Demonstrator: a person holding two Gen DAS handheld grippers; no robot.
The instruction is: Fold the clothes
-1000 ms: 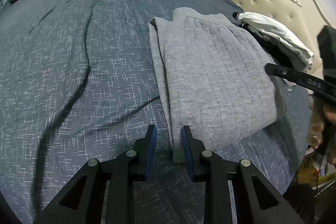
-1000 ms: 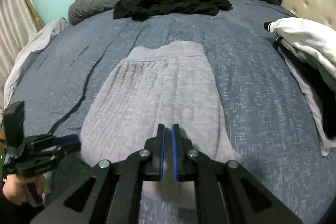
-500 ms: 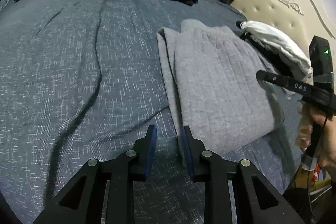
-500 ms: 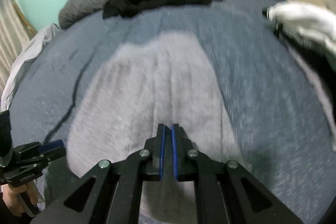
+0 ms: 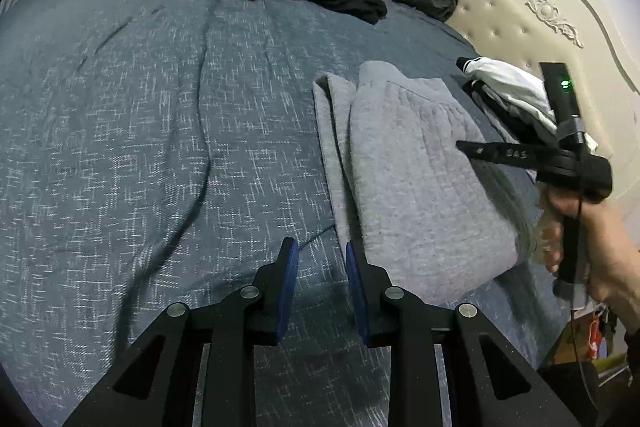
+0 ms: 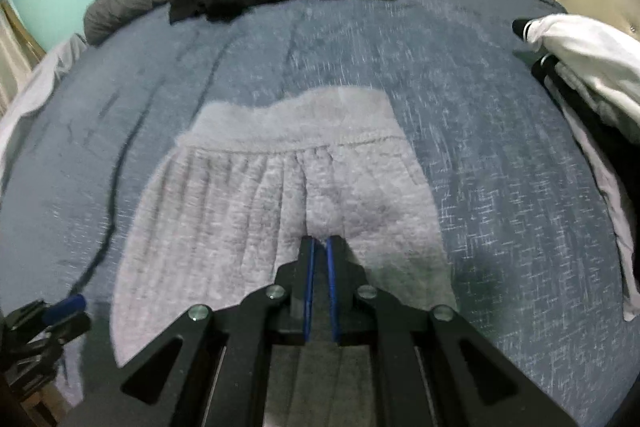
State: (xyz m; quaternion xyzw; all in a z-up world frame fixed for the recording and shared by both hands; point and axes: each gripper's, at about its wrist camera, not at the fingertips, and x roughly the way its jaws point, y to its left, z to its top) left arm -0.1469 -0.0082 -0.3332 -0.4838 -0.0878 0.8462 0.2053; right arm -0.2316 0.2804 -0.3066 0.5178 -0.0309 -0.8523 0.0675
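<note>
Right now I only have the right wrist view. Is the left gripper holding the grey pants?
Observer: No. The left gripper is open with nothing between its pads, over the blue bedspread just beside the grey pants.
Operator: Do the folded edges line up on that side?
Observer: No, a lower layer sticks out as a strip past the top layer.
Operator: Where does my right gripper sit?
Observer: The right gripper, held in a hand, is over the pants' opposite side. I cannot tell whether it touches.
</note>
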